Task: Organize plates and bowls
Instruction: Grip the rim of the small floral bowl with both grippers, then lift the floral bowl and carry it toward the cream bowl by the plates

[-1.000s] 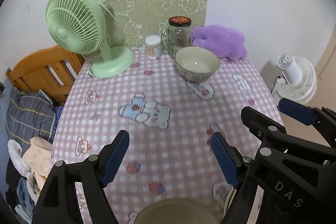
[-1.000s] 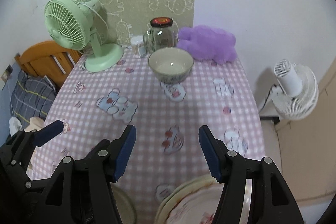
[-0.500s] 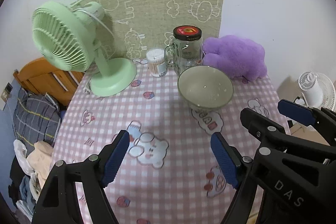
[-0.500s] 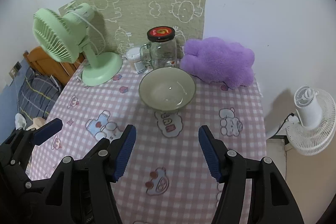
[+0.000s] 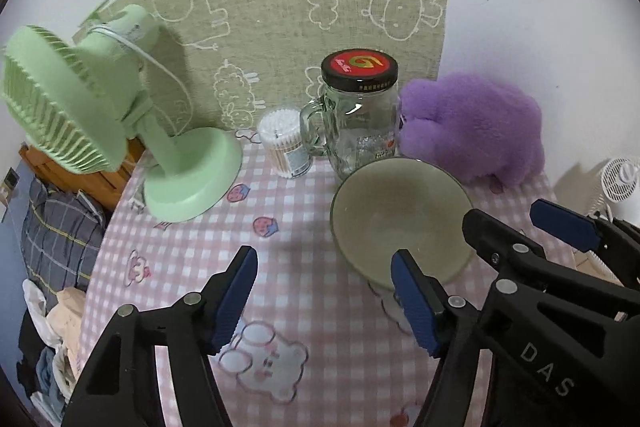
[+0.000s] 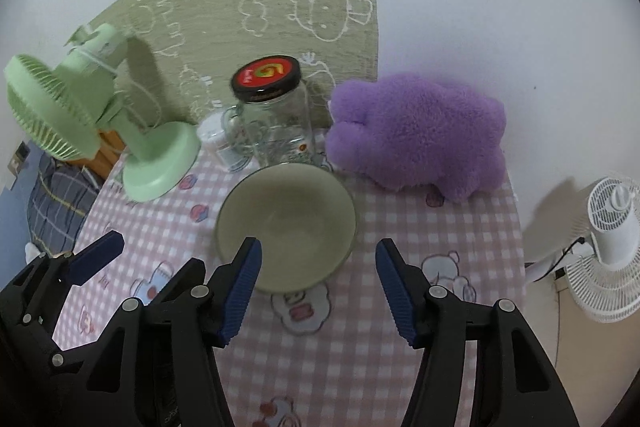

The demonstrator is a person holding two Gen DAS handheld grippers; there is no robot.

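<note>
A desk [image 5: 320, 307] covered in a pink and white checked cloth with cartoon animals fills the lower part of both wrist views, set against a white wall with a green patterned mat [image 5: 288, 7] hung on it.

Far ahead and to the left of both sets of jaws stands a light green desk fan [image 5: 100, 115], its round base on the cloth. Ahead and to the right, against the wall, lies a fluffy purple plush toy [image 6: 416, 135]. Off the desk to the far right stands a white floor fan [image 6: 612, 227].

The task's thing, a pale greenish bowl [image 6: 286, 223], sits upright and empty on the cloth, well forward on the desk. In the right wrist view it lies just ahead of the right gripper [image 6: 318, 283], its near rim by the left finger tip; it is not between the pads. In the left wrist view it lies ahead and right of the left gripper [image 5: 324, 295], the right finger overlapping its near rim.

Directly behind the bowl stands a clear glass mug jar [image 5: 360, 119] with a black and red lid. Beside it, to the left, stands a small tub of cotton swabs [image 5: 284, 139].

Both sets of jaws stand apart and are closing, with nothing between them.
</note>
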